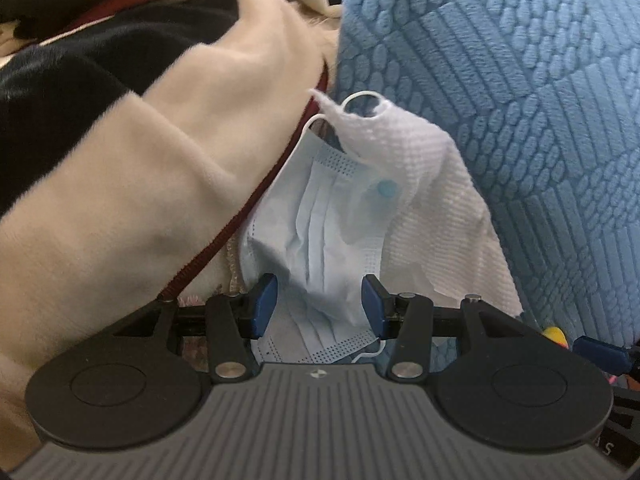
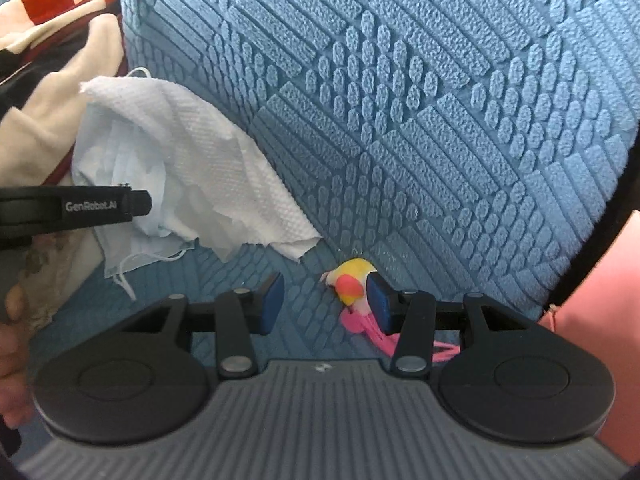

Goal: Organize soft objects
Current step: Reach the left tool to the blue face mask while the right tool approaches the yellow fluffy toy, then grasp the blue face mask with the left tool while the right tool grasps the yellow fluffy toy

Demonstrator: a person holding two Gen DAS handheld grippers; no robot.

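Left gripper (image 1: pixel 318 306) hangs over the face mask (image 1: pixel 320 232), fingers partway apart w/ nothing pinched – the mask's pleated body shows in the gap between the blue pads (image 1: pixel 264 306), apparently lying under them rather than clamped. Mask lies in the trough between the cream-and-black plush blanket (image 1: pixel 132 168) on the left and the blue textured cushion (image 1: pixel 500 100) on the right. Its long axis runs near-to-far, roughly along the line the gripper points, so the pads straddle its short width. A white paper towel (image 1: pixel 420 168) drapes over the mask's far-right part, one ear loop poking up at the far end.

Right gripper (image 2: pixel 326 302) is also partway open and empty. A small toy bird (image 2: pixel 352 284) w/ yellow head, orange cheek and pink tail sits on the blue seat, just beside the inner face of the right pad, its tail running near-right under that finger's linkage. Towel (image 2: pixel 192 152) and mask (image 2: pixel 132 240) are well off to the far left in this view, where the other gripper's body (image 2: pixel 72 208) pokes in.

Judgement: the left gripper is far nearer the mask – a straight drop and squeeze across the pleats looks enough, though the towel may ride along. The right would need to shift right a little to centre the bird.
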